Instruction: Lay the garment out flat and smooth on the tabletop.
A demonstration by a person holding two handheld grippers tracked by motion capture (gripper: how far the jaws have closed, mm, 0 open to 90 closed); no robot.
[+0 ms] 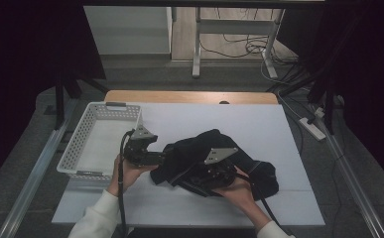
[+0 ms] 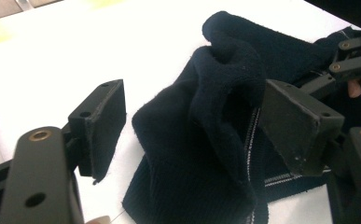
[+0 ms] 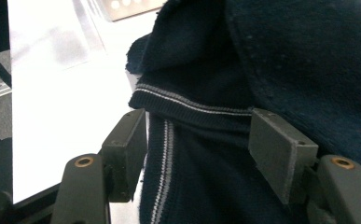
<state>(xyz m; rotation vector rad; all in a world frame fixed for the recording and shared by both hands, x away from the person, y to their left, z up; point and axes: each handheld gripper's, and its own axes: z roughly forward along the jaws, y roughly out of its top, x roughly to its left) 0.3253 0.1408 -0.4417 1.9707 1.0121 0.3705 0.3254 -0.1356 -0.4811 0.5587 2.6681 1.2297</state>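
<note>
Dark navy knit garment with pale striped trim, heaped mid-table on the white board, its shape lost in folds. Left gripper wide open, straddling a raised fold. Right gripper likewise parted, the striped hem between its jaws, not pinched. White perforated basket just left. No legible writing.

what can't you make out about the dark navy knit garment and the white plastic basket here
- Dark navy knit garment: its type; bunched in the high view.
- Right gripper: its jaws, buried among garment folds in the high view.
- White perforated plastic basket: its floor near the front wall, hidden by that wall.
</note>
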